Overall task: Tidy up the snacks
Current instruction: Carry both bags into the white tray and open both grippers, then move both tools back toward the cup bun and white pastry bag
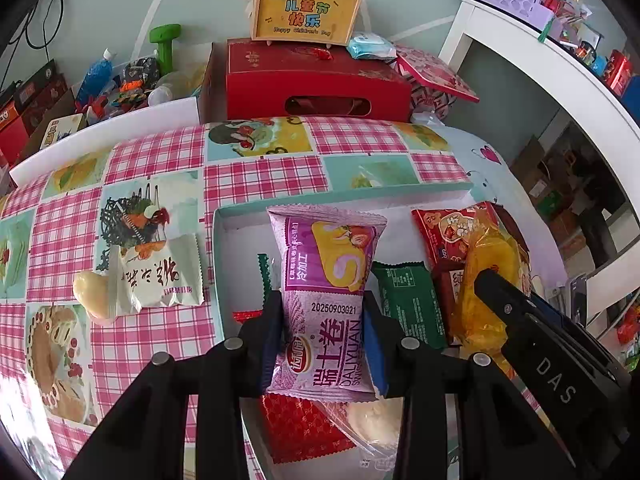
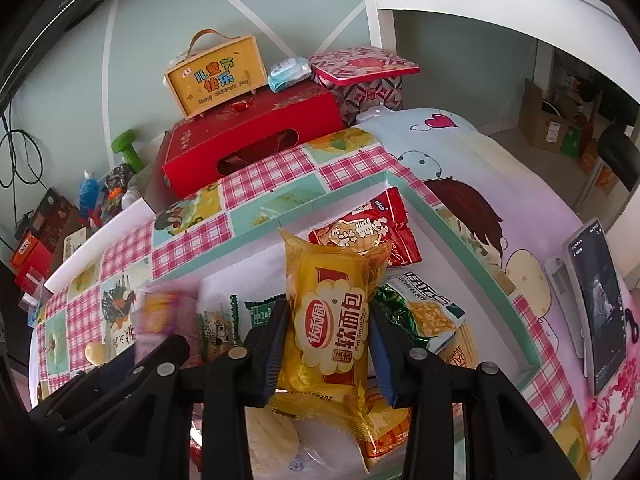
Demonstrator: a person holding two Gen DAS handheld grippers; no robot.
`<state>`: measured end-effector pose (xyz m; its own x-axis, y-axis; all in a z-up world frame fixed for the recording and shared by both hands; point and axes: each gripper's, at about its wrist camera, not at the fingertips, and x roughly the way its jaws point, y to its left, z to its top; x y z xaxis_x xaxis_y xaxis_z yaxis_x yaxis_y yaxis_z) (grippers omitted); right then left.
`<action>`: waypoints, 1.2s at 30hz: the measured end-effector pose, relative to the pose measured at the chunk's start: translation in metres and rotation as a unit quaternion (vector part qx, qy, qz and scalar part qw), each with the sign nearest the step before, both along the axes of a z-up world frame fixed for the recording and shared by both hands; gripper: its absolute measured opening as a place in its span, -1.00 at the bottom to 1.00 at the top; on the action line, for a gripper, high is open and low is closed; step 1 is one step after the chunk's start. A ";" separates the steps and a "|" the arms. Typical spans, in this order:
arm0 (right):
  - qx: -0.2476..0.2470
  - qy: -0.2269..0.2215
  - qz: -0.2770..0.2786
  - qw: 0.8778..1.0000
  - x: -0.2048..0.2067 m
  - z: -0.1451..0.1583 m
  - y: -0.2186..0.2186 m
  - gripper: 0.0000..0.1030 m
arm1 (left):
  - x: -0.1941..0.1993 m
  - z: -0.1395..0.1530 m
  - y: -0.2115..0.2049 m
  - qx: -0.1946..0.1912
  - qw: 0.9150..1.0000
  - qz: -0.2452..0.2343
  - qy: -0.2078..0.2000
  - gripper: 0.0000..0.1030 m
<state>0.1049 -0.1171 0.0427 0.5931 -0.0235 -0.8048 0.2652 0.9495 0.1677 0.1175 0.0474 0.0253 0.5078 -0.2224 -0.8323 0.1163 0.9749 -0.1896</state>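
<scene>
Left wrist view: left gripper (image 1: pixel 323 320) pinches a purple Swiss roll pack (image 1: pixel 326 296) above the tray (image 1: pixel 240 216); right gripper (image 2: pixel 329 344) clamps a yellow bread pack (image 2: pixel 332 320).

Sitting in the shallow mint-rimmed cardboard tray (image 1: pixel 224 240): crinkly green foil snack packet (image 1: pixel 408 304), right of purple plastic swiss-roll wrapper (image 1: pixel 324 280); white paper-look pastry packet (image 1: pixel 160 276) outside, left.

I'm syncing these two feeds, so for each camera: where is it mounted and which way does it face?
Left wrist: sits on the left gripper, facing along its fingers at the purple swiss-roll pack over the teal-rimmed box; the right gripper shows too.
Right wrist: sits on the right gripper, facing the yellow bread pack; the left gripper shows.
Shared: red gift box.
</scene>
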 end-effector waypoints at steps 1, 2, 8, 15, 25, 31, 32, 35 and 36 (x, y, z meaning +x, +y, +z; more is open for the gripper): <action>-0.001 0.001 0.000 1.000 0.000 0.000 0.000 -0.19 | 0.000 0.000 0.000 0.000 1.000 0.001 0.000 -0.19; -0.001 0.002 0.001 1.000 0.000 0.000 0.000 -0.19 | 0.000 0.001 0.001 -0.002 1.000 0.000 0.000 -0.07; -0.005 0.002 0.004 1.000 0.000 0.001 0.002 -0.11 | -0.002 0.008 0.006 0.000 1.000 0.010 -0.001 0.15; -0.010 0.002 0.013 1.000 0.000 0.003 0.006 0.36 | -0.002 0.014 0.020 0.021 0.999 0.046 0.003 0.28; -0.020 0.005 0.022 1.000 0.002 0.001 0.009 0.77 | -0.001 0.017 0.045 0.038 0.994 0.103 0.004 0.54; -0.031 0.003 0.031 0.999 0.002 0.001 0.014 1.00 | 0.000 0.012 0.052 0.044 0.991 0.126 0.012 0.68; -0.032 0.002 0.032 0.999 0.002 0.001 0.015 1.00 | 0.000 0.011 0.053 0.045 0.990 0.131 0.012 0.75; -0.041 0.004 0.037 0.998 0.003 0.001 0.018 1.00 | 0.000 0.008 0.057 0.052 0.988 0.146 0.015 0.79; -0.043 0.004 0.039 0.998 0.003 0.001 0.020 1.00 | 0.000 0.008 0.059 0.052 0.987 0.149 0.016 0.79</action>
<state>0.1075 -0.0975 0.0438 0.5899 -0.0474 -0.8061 0.1912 0.9781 0.0825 0.1172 0.1063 0.0332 0.5102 0.0209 -0.8598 -0.1832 0.9794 -0.0849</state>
